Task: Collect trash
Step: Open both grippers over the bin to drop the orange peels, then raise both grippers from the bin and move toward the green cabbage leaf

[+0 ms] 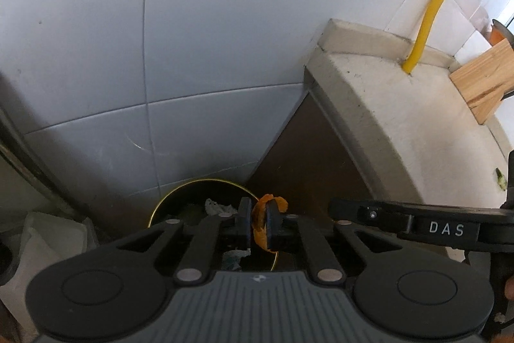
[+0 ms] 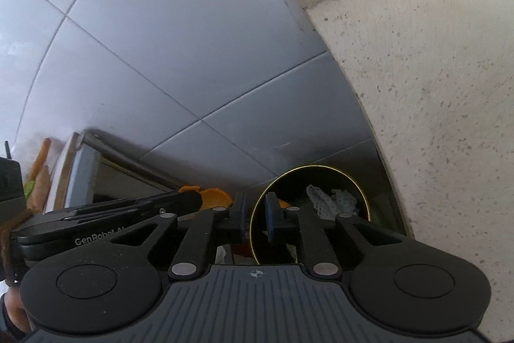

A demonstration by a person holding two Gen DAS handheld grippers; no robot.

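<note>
My left gripper (image 1: 258, 222) is shut on a curled orange peel (image 1: 261, 225) and holds it above the right rim of a black trash bin with a gold rim (image 1: 167, 198). Crumpled paper (image 1: 218, 208) lies inside the bin. In the right wrist view my right gripper (image 2: 255, 219) is shut on the near rim of the same bin (image 2: 356, 185), one finger inside and one outside. Crumpled paper (image 2: 331, 201) shows in it. The left gripper body (image 2: 106, 230) with the orange peel (image 2: 215, 196) is to its left.
A speckled stone counter (image 1: 401, 118) rises on the right, with a brown cabinet side (image 1: 305, 156) under it. A yellow hose (image 1: 430, 12) enters the counter. A wooden block (image 1: 482, 79) sits on it. Grey tiled wall (image 1: 192, 37) is behind the bin.
</note>
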